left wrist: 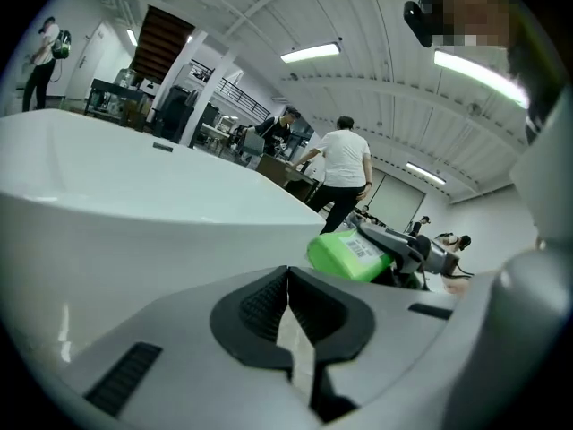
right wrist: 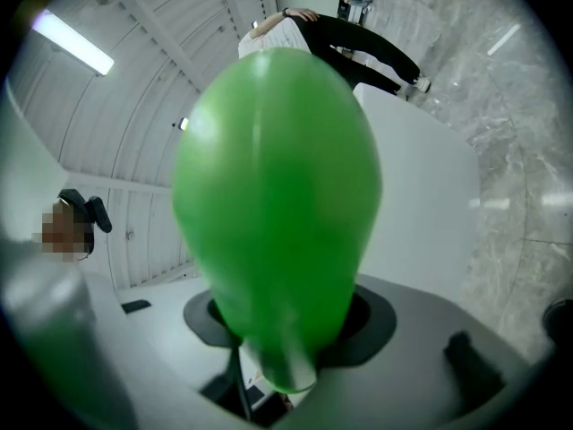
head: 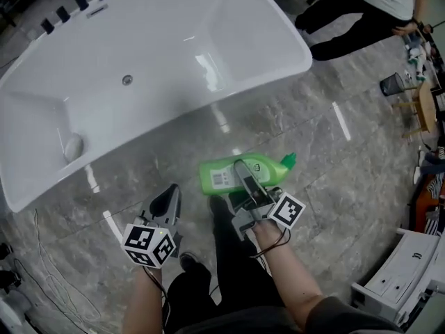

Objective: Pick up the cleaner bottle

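Green plastic cleaner bottle (head: 268, 165) — held on its side at lower centre of the head view, lifted off the grey marbled floor (head: 306, 131), below the white oval bathtub (head: 160, 40) that fills the upper left. Right gripper (head: 245, 176): fingers are clamped across the bottle's body. Left gripper (head: 167, 202), lower left — fingers are closed together, with nothing gripped.

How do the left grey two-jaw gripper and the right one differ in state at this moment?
The left gripper's jaws are shut together on nothing; the right gripper's jaws clamp the green plastic cleaner bottle. The left gripper view looks out unobstructed over the white bathtub; the right gripper view is mostly filled by the bottle. Both are the same grey two-jaw build.
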